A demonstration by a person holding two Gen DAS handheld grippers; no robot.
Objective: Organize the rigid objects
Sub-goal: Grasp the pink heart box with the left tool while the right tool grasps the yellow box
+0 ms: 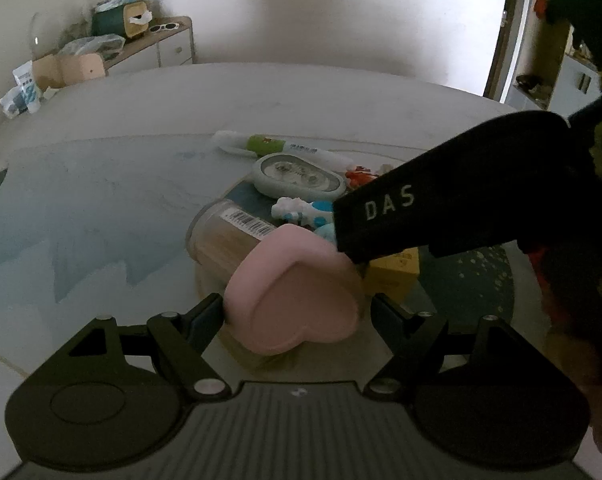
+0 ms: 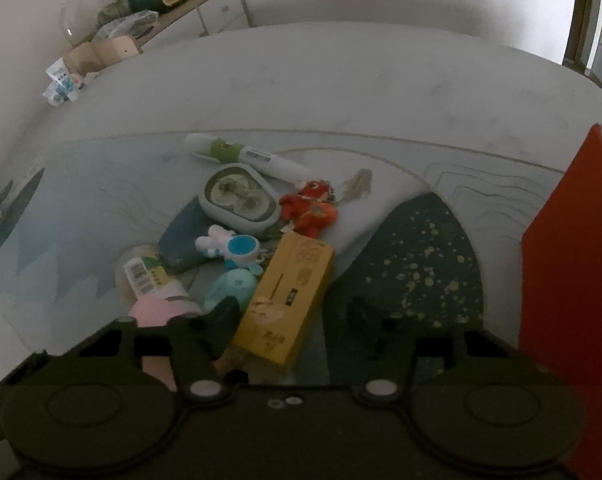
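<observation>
A pink heart-shaped box (image 1: 297, 292) hangs tilted between the fingers of my left gripper (image 1: 297, 308), which is shut on its sides. In the right wrist view the pink box (image 2: 157, 308) shows at the lower left. Under it lies a clear jar (image 1: 221, 236) with a barcode label. My right gripper (image 2: 291, 316) points down at a yellow carton (image 2: 289, 292) lying on the mat. The carton is between its fingers, with a gap on the right side, so the jaws stand open. From the left wrist view, the right gripper's black body hides most of the carton (image 1: 393, 276).
Behind these lies a pile: a grey-green oval case (image 2: 239, 198), a red plush toy (image 2: 311, 208), a white and green tube (image 2: 237, 152), a blue and white toy (image 2: 233, 248). A red panel (image 2: 569, 280) stands at the right. A cluttered cabinet (image 2: 217, 4) is at the back.
</observation>
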